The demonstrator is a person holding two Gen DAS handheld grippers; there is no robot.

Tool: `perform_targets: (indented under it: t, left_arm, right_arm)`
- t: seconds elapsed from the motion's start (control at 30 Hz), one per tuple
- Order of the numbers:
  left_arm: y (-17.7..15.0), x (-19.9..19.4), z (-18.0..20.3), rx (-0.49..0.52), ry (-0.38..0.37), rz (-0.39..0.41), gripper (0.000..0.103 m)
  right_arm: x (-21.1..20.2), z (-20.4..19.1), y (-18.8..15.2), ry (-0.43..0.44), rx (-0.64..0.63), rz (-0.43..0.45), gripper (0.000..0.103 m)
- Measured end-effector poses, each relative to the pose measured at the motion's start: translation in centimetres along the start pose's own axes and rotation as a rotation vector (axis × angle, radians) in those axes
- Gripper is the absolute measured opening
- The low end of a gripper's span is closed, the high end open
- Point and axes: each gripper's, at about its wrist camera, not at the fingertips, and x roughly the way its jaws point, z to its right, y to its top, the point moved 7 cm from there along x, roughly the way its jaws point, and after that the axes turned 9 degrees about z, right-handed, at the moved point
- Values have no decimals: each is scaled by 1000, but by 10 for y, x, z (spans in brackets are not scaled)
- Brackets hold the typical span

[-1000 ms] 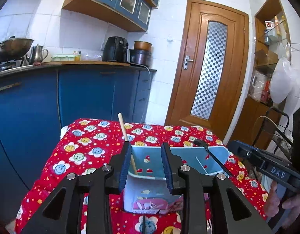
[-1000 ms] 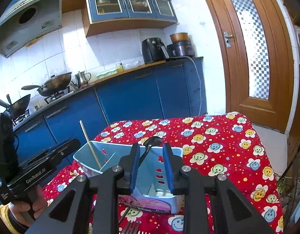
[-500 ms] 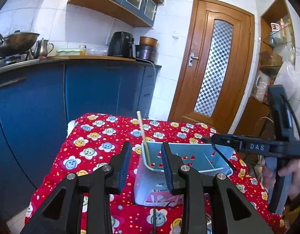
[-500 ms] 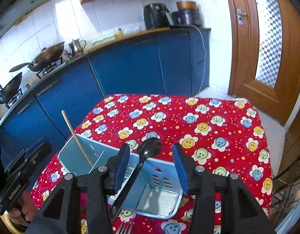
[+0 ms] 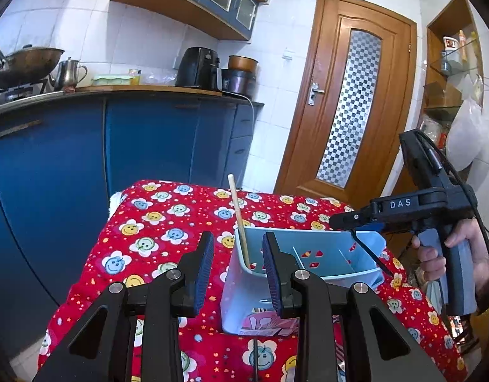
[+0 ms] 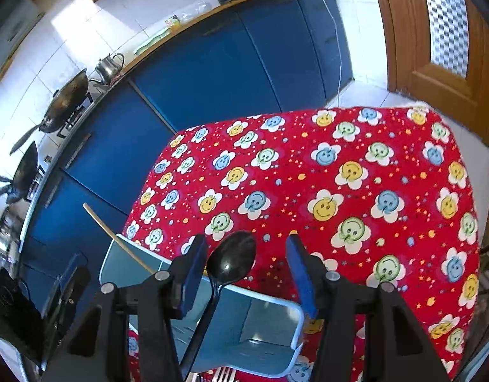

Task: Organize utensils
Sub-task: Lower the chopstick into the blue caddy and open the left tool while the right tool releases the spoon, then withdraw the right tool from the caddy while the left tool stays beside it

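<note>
Right fingers (image 6: 244, 267): standing parted after just opening, pads clear of the black spoon (image 6: 235, 259) rising between them, gripping nothing
Black spoon: leaning bowl-up, handle sloping down into the near compartment of the light blue caddy (image 6: 282, 307)
Left fingers (image 5: 238, 270): sitting partly open and empty, hovering just before the caddy's near corner
Wooden chopstick (image 5: 238, 222): leaning up out of the caddy's corner compartment
Caddy: resting on the red smiley-print worktop (image 6: 356, 191), other compartments looking mostly bare
Fork (image 6: 223, 375): lying on the cloth at the caddy's near wall, only the tines showing
Step in hand, judging: releasing the spoon and backing off
Doing it well: drawing the right fingers straight back, avoiding brushing the bowl or tipping the light caddy; keeping the left ones close for steadying; then likely reaching for the fork
</note>
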Motion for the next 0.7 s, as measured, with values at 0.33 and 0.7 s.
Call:
perform_targets:
  t: [0.33, 0.7]
  left_arm:
    - [-4, 2, 1, -8, -3, -11, 32]
    - [-5, -1, 5, -9, -9, -8, 32]
  right_arm:
    - [-20, 16, 11, 34, 64, 125, 17]
    - [-65, -4, 24, 66, 4, 501, 10]
